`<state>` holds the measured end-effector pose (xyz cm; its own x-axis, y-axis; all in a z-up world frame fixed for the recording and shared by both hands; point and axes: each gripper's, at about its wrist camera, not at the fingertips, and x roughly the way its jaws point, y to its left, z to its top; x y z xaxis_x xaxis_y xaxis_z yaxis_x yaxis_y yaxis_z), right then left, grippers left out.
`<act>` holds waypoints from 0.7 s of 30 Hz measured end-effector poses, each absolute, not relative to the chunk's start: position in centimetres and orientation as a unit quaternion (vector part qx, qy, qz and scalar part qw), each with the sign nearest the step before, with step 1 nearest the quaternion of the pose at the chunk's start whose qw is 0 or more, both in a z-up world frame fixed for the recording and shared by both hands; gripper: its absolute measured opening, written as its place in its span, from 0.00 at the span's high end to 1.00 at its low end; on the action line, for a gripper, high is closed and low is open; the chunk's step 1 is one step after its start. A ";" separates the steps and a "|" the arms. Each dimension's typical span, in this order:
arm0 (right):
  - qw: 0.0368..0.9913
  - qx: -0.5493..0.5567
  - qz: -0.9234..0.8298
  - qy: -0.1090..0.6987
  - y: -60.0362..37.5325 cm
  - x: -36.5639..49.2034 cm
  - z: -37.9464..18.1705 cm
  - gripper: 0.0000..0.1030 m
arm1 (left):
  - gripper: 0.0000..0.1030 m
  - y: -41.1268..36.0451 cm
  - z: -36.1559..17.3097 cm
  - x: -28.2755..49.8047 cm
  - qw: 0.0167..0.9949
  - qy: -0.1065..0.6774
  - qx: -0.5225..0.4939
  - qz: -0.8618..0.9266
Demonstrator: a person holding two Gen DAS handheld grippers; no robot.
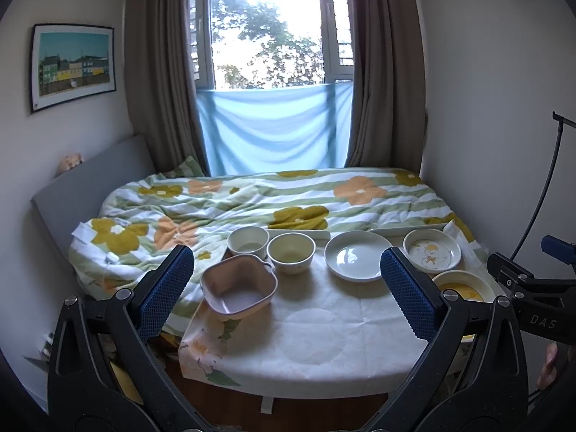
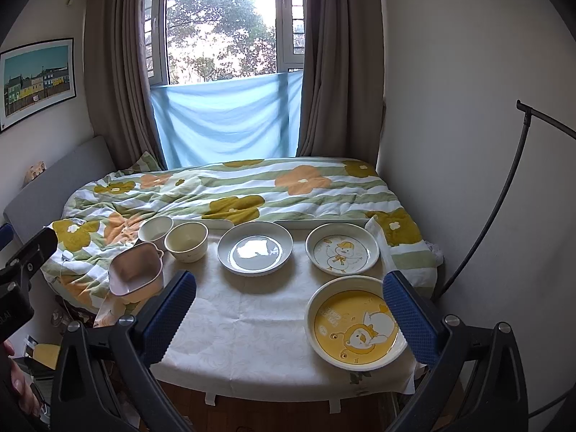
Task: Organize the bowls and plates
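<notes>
Both pairs of fingers stand spread wide with nothing between them, held above the near edge of the bench (image 2: 252, 331) and touching none of the dishes. On the left gripper (image 1: 288, 288) the blue textured pads (image 1: 165, 288) frame the left and middle of the spread; on the right gripper (image 2: 288, 316) the right-hand pad (image 2: 408, 318) overlaps the rim of the nearest plate in the picture, though contact cannot be judged.

Going left to right across the white patterned cloth on the bench: a pink square bowl (image 2: 136, 270) with small ear-like handles sits at the left edge, tilted toward the camera. Just behind it a white round bowl (image 2: 155, 228) stands upright, and beside that, touching or nearly touching, a cream bowl (image 2: 186, 242). Next comes a plain white plate (image 2: 255, 247) near the middle. To its right, apart from it, lies a white plate with a duck drawing (image 2: 342, 249). Nearest the camera on the right lies a yellow duck plate (image 2: 356, 327), close to the bench's front edge.

Behind the bench a bed carries a floral quilt (image 2: 230, 190) in green, orange and mustard. Farther back, brown curtains (image 2: 115, 72) flank a window (image 2: 219, 25) whose lower part is covered by a light blue cloth (image 2: 226, 122). On the left wall hangs a framed picture (image 1: 72, 66) of coloured houses.
</notes>
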<state>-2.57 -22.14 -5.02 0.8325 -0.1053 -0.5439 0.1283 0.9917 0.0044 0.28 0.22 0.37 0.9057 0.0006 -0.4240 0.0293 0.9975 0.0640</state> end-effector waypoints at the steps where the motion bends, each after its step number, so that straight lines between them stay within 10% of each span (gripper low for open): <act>1: 0.957 0.020 -0.061 0.283 -22.2 -2.5 -5.0 0.00 | 0.00 0.2 0.4 0.3 0.975 0.218 0.035 -0.008; 21: 0.908 0.148 -0.134 0.368 -29.0 -2.6 -12.4 0.00 | 0.00 -6.3 -5.4 10.8 0.920 0.321 0.083 -0.209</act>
<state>-2.63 -28.95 -12.38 0.6934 -0.1354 -0.7077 0.3527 0.9202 0.1696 10.84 -6.35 -5.39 0.7065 -0.3319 -0.6250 0.4383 0.8986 0.0182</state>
